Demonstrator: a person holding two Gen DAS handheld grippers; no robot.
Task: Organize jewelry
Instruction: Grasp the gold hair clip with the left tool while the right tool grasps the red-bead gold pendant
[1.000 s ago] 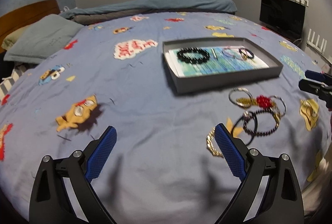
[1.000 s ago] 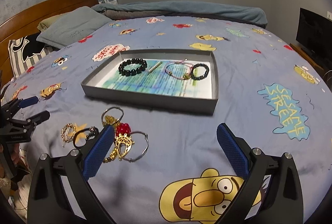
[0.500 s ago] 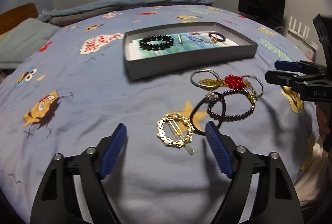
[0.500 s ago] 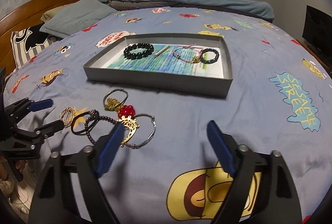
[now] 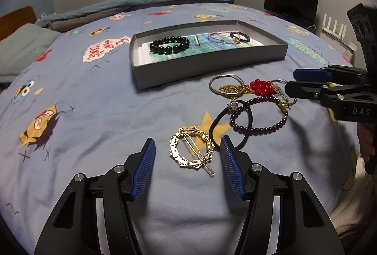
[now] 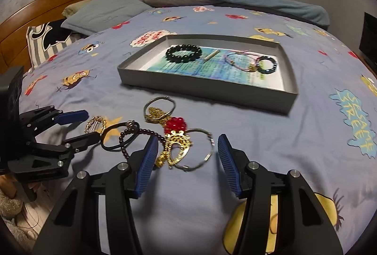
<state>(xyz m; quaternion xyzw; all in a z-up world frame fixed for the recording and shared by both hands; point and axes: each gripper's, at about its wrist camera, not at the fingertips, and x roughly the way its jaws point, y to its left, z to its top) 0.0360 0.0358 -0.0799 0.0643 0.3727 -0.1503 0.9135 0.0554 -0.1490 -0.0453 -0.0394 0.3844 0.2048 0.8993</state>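
Between the spread left hand-held gripper (image 5: pixel 188 148) fingers, a gold hair clip (image 5: pixel 192 151).

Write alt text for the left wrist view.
The open left gripper straddles a gold round hair clip on a blue cartoon bedsheet. Tangled bracelets lie beyond, before a grey tray; the open right gripper enters from the right.

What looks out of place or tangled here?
The loose pile in front of the grey tray: a dark bead bracelet overlaps a black hair tie, and a red bead cluster lies on gold chain with silver bangles. The gold hair clip lies apart. The tray's pieces sit neatly.
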